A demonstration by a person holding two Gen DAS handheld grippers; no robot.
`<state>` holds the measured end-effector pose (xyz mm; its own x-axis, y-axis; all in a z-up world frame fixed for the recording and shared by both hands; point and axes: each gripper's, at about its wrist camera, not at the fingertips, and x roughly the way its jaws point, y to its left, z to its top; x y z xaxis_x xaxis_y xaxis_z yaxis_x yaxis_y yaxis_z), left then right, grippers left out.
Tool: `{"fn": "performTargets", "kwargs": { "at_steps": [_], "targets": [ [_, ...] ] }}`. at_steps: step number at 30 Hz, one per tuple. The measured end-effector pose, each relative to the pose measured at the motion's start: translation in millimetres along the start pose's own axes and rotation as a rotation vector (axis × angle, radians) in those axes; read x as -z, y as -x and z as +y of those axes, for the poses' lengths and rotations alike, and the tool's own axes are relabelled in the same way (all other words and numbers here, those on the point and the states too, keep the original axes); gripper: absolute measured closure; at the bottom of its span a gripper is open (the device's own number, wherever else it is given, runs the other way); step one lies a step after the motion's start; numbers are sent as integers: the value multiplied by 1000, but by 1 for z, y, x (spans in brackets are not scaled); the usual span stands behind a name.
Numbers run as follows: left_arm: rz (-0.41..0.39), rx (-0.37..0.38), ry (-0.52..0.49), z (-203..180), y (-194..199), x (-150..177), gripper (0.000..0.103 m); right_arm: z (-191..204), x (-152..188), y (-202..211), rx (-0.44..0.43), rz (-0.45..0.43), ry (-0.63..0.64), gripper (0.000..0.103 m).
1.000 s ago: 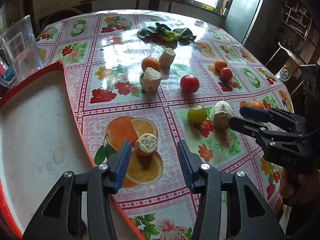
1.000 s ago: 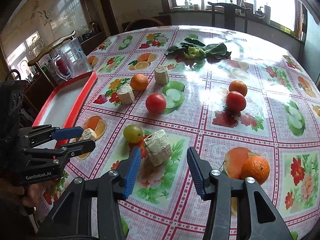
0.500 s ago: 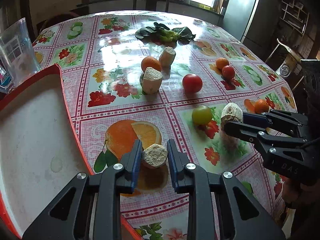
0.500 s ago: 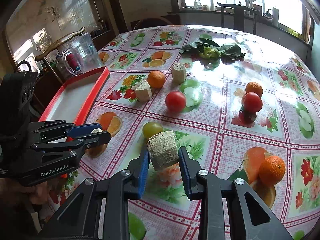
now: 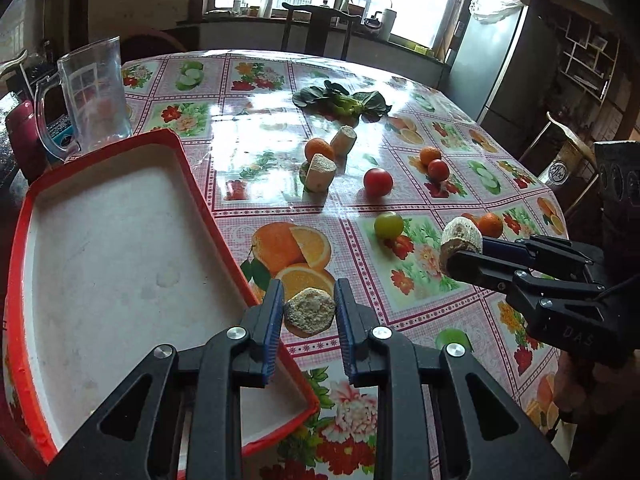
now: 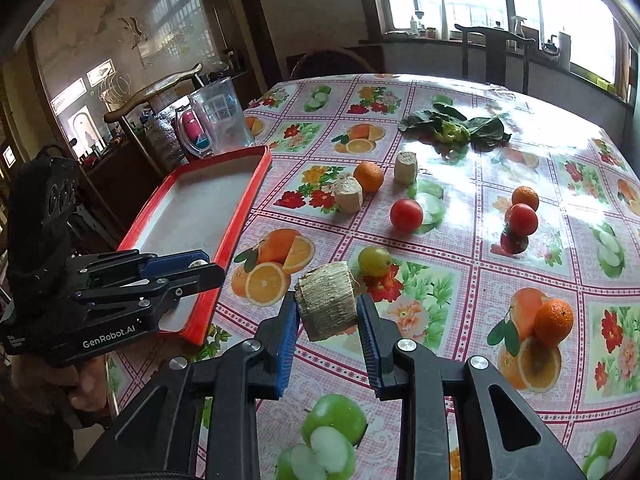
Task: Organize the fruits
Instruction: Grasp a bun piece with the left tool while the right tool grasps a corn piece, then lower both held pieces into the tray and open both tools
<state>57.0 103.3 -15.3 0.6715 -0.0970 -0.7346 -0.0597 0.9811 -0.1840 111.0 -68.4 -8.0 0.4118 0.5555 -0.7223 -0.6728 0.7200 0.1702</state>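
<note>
Beige stalk chunk (image 5: 310,310) clamped in left gripper (image 5: 308,314), cut face up, beside red tray (image 5: 208,208); bigger chunk (image 6: 327,306) pinched in right gripper (image 6: 327,332), long axis toward 1 o'clock.

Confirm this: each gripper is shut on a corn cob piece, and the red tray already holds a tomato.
Wrong about the tray. The left wrist view shows the red tray holding nothing. Left gripper and right gripper do each clamp a corn cob piece.
</note>
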Motion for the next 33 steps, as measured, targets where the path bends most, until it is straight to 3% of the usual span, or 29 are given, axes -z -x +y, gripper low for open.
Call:
{"fn": "performTargets", "kwargs": {
  "at_steps": [12, 33],
  "targets": [
    [-67, -41, 61, 28, 37, 15, 80, 39, -3, 5, -41, -6, 51, 74],
    [-128, -133, 224, 108, 79, 42, 80, 110, -18, -32, -133, 36, 147, 74]
  ]
}}
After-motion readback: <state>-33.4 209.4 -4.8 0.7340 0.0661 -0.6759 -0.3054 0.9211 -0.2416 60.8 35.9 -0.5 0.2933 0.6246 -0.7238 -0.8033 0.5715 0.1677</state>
